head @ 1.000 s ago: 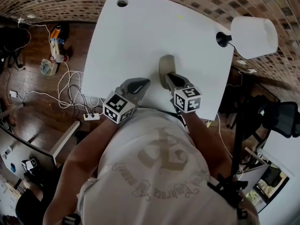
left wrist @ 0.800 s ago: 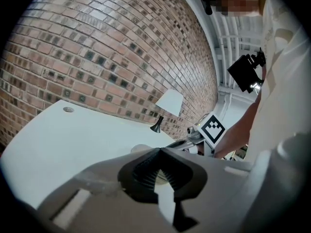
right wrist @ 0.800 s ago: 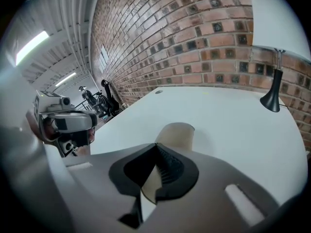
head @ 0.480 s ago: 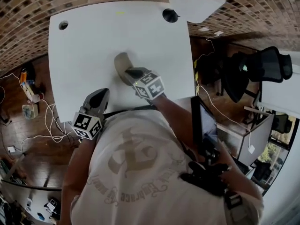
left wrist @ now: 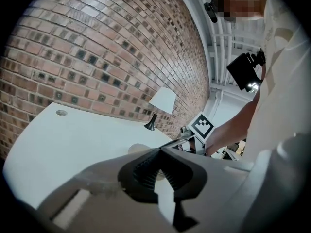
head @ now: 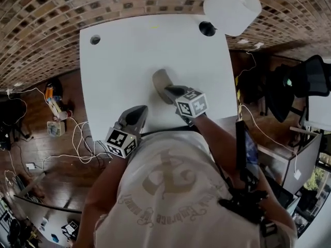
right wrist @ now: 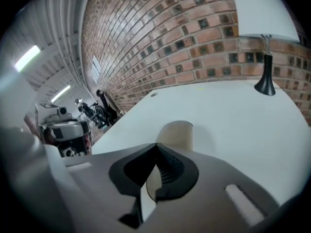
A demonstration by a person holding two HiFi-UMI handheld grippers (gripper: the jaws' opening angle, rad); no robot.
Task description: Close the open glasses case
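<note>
Head view: glasses case (head: 161, 79) lies, long axis near-to-far; left tool (head: 140, 109) and right tool (head: 168, 91) both closed, empty.

Glasses case (head: 160, 79) on table (head: 124, 50), mid. Lamp (head: 231, 1) at 1 o'clock, table corner. R gripper (head: 171, 91) by case's 5, L gripper (head: 138, 111) at 7.

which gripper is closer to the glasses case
Right. The right gripper has its tips at the near end of the glasses case; the left gripper sits back near the table edge, apart from it.
</note>
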